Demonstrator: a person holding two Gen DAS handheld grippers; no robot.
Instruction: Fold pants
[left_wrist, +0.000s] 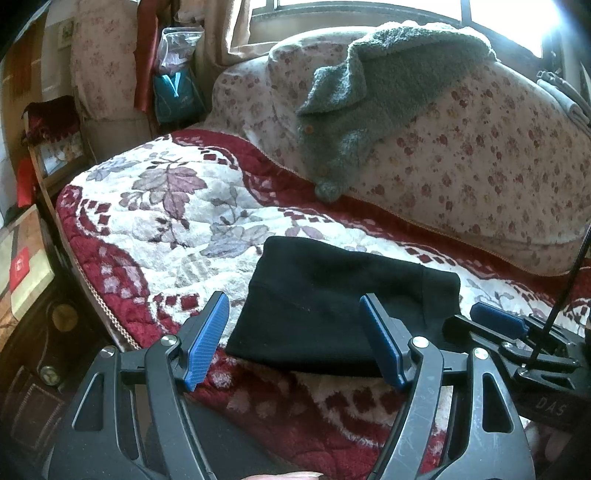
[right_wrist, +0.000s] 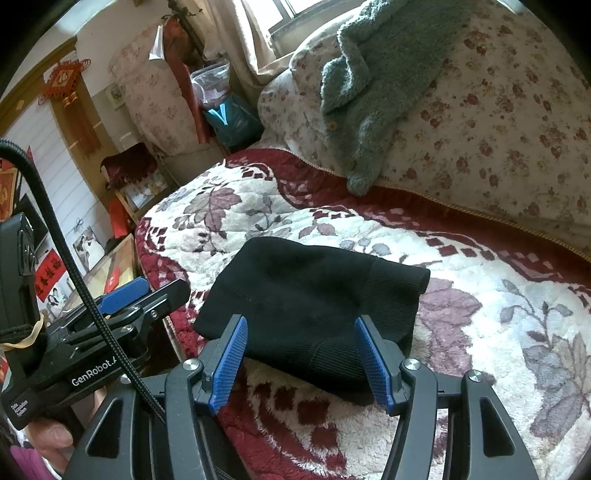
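The black pants (left_wrist: 332, 306) lie folded into a compact bundle on the red and white floral quilt (left_wrist: 159, 221). My left gripper (left_wrist: 293, 341) hovers open just before the bundle's near edge, its blue pads apart with nothing between them. In the right wrist view the same pants (right_wrist: 314, 302) lie ahead, and my right gripper (right_wrist: 301, 363) is open over their near edge, pads clear of the cloth. The right gripper's finger (left_wrist: 498, 321) shows at the right of the left view. The left gripper's body (right_wrist: 122, 314) shows at the left of the right view.
A floral cushion roll (left_wrist: 461, 155) runs along the back of the quilt with a grey-green fleece jacket (left_wrist: 369, 81) draped over it. The quilt's edge (left_wrist: 99, 295) drops off on the left toward dark wooden furniture. Bags (left_wrist: 177, 85) stand in the far corner.
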